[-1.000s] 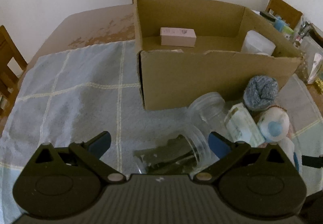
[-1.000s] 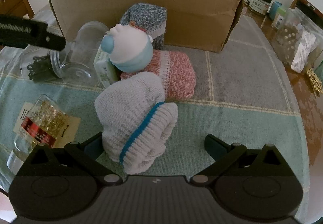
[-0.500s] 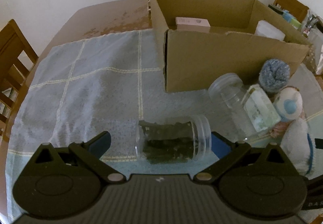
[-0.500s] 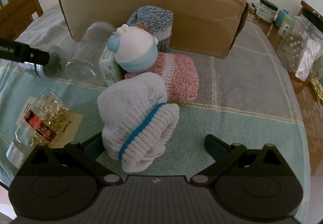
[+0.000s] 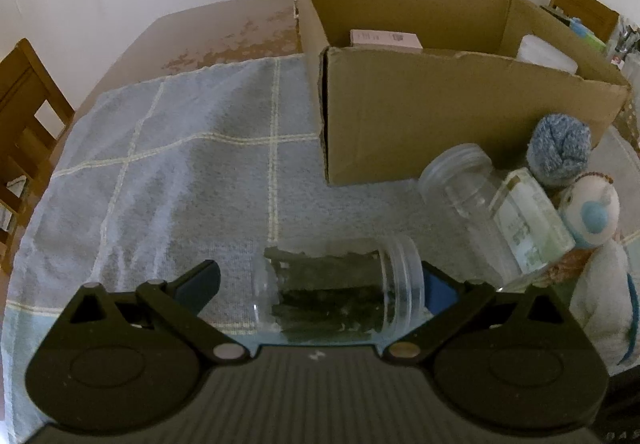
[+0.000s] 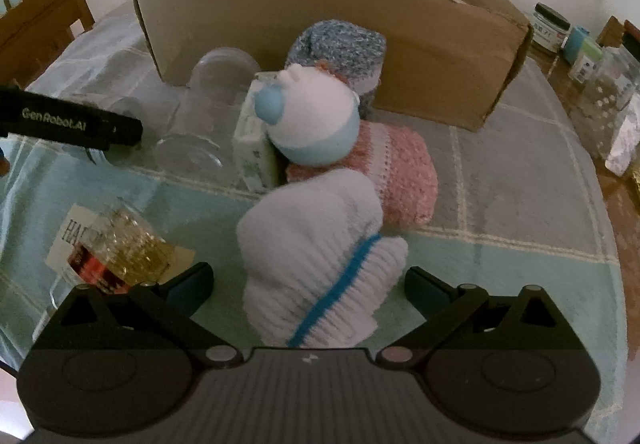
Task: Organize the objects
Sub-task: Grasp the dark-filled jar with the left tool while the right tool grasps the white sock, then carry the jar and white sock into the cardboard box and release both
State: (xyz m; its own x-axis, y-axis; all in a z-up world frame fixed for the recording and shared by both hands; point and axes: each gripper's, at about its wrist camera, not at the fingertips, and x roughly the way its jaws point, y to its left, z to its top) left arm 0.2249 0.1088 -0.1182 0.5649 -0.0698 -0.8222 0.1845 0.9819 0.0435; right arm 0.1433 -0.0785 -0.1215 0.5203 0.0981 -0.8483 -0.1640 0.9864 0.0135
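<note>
In the left wrist view my left gripper (image 5: 320, 286) is open, its fingers on either side of a clear jar of dark clips (image 5: 340, 294) lying on its side on the cloth. An empty clear jar (image 5: 468, 195) lies to the right, in front of the cardboard box (image 5: 440, 111). In the right wrist view my right gripper (image 6: 308, 286) is open around a white knit sock roll with a blue stripe (image 6: 320, 260). Behind it lie a pink sock roll (image 6: 400, 167), a white-and-blue roll (image 6: 316, 123) and a grey-blue roll (image 6: 340, 47).
A jar of gold pins (image 6: 120, 256) lies left of the right gripper. The box holds a pink carton (image 5: 384, 39) and a white container (image 5: 548, 53). Jars and bottles (image 6: 592, 59) crowd the table's right edge. Wooden chairs (image 5: 24, 123) stand around the table.
The left gripper has pulled back and swung left, so the jar of clips now lies between its fingers. The right gripper has moved closer over the white sock roll.
</note>
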